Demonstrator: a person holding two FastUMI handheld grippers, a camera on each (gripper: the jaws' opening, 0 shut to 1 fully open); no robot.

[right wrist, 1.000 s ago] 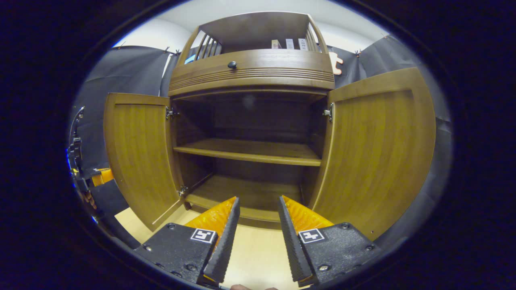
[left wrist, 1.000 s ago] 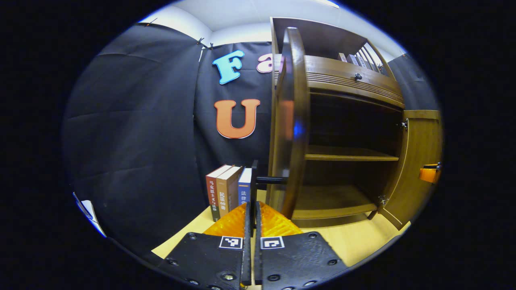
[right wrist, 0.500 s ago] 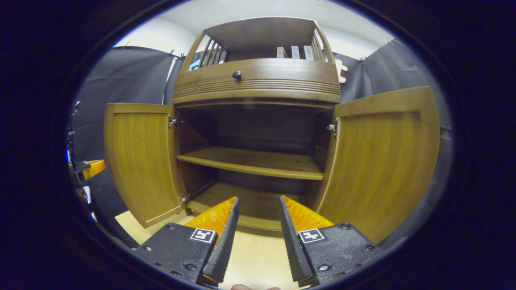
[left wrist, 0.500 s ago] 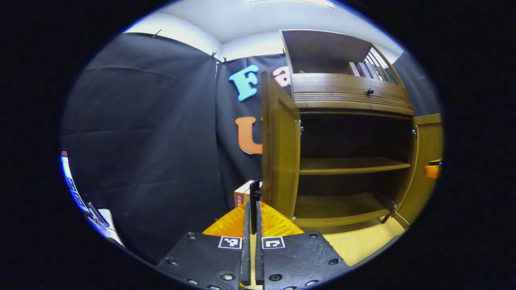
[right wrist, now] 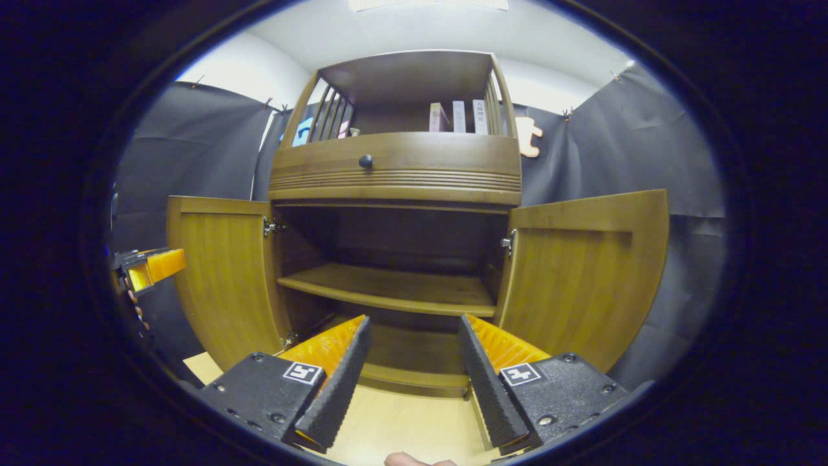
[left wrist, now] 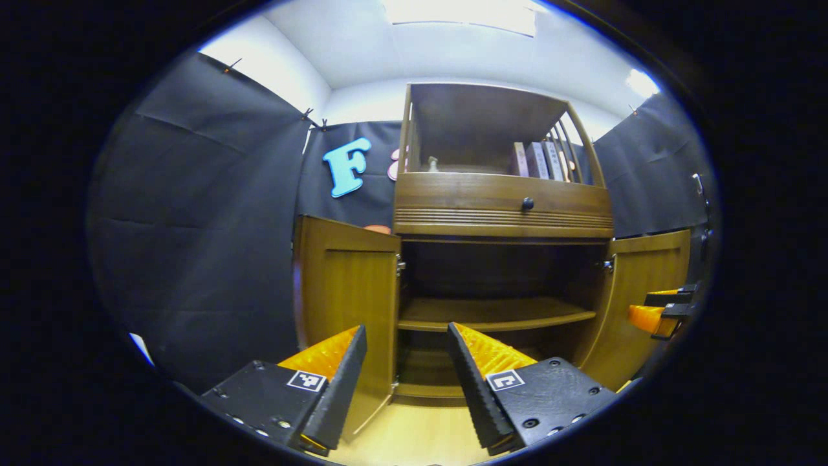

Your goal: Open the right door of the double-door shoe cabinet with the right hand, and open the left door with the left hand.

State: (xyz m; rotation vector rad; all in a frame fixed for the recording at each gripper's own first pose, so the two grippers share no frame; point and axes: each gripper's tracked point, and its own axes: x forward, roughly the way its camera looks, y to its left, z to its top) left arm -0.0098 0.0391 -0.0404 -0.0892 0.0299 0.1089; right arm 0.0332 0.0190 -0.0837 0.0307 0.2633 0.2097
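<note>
Doors of the brown wooden double-door shoe cabinet [right wrist: 394, 168] stand swung wide, left door [left wrist: 346, 291] and right door [right wrist: 585, 272] flanking bare shelves straight ahead of both grippers; left gripper [left wrist: 404, 375] and right gripper [right wrist: 414, 375] hover empty, jaws apart, task apparently complete.

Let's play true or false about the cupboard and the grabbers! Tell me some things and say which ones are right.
1. Both doors of the shoe cabinet are open. True.
2. The left gripper is clamped on the left door. False: its fingers are spread apart and hold nothing.
3. The inner shelf has shoes on it. False: it is bare.
4. Books stand in the top compartment. True.
5. The right gripper is shut. False: it is open, away from the right door.
</note>
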